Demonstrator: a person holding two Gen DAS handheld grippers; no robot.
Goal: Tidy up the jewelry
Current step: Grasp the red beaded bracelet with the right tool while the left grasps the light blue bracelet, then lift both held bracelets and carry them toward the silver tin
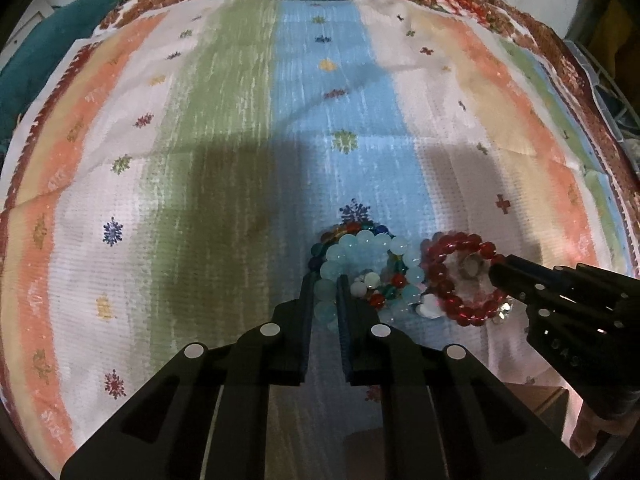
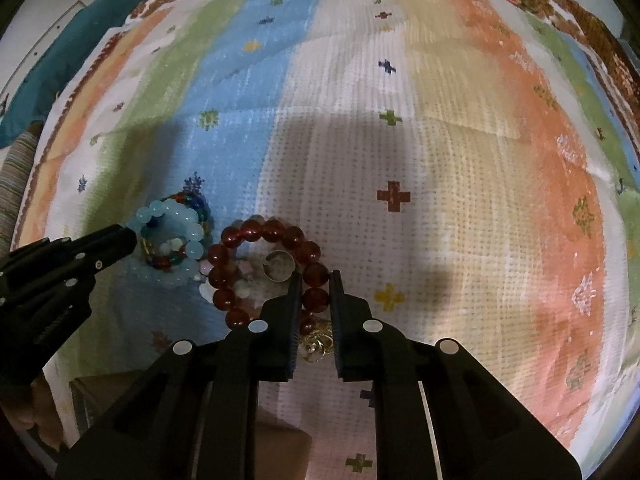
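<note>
Two bracelets [image 1: 368, 272] [image 2: 268, 272] apparently lie flat.

A pale blue bead bracelet [image 1: 362, 264] lies flat over a multicoloured bead strand [image 1: 352, 230] on the cloth's blue stripe, toward its near edge; a dark red bead bracelet [image 2: 264, 272] lies just beside, ringing a silver ring [image 2: 278, 266]

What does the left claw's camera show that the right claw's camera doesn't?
Only the left view shows the left claw shut on a bead of the pale blue bracelet. Only the right view shows the right claw shut on the red bracelet, with gold rings behind it. Both show the two bracelets lying side by side, a multicoloured bead strand, a silver ring and the striped cloth.
</note>
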